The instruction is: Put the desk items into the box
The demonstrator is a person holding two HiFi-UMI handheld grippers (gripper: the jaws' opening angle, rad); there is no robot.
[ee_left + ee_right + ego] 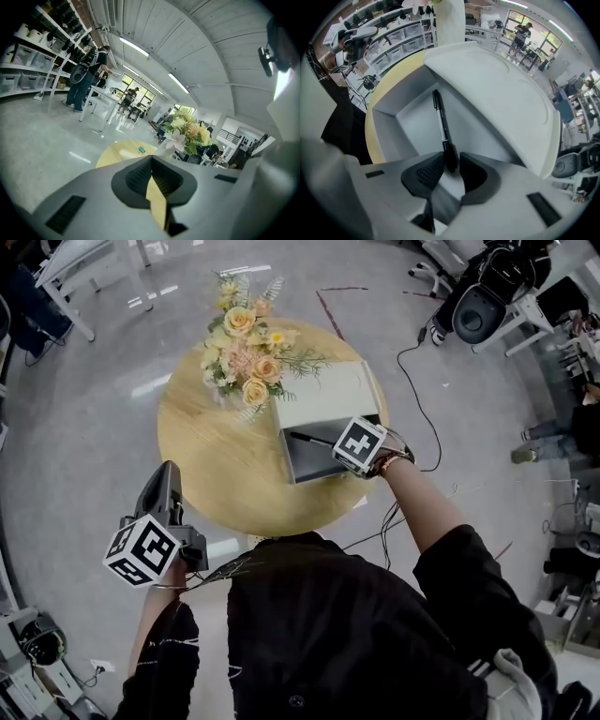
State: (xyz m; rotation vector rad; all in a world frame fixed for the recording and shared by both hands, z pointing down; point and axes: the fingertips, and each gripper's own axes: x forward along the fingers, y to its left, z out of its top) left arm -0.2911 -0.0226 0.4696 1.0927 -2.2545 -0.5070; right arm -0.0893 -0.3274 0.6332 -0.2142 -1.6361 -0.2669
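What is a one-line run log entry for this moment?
step: pen into box | right gripper: jaws apart over box, pen lying inside, its end between them | left gripper: jaws together, empty

We're in a big open hall, part lab, part workshop. In the left gripper view a white arched ceiling (201, 42) sweeps overhead, with long strip lights (133, 46) running along it. At upper left there, racks of shelves (28, 65) carry storage bins, and a person (84, 75) stands at a white table (105, 96) with bright windows (143, 90) behind. The floor (84, 465) is polished grey and throws back the lights. At upper right of the head view, an office chair (478, 310) sits among equipment and a black cable (419, 407) snakes across the floor. More bin-filled shelving (401, 33) shows at upper left of the right gripper view. Centre frame in the head view is a round wooden desk (211, 465) carrying a flower arrangement (246, 352).
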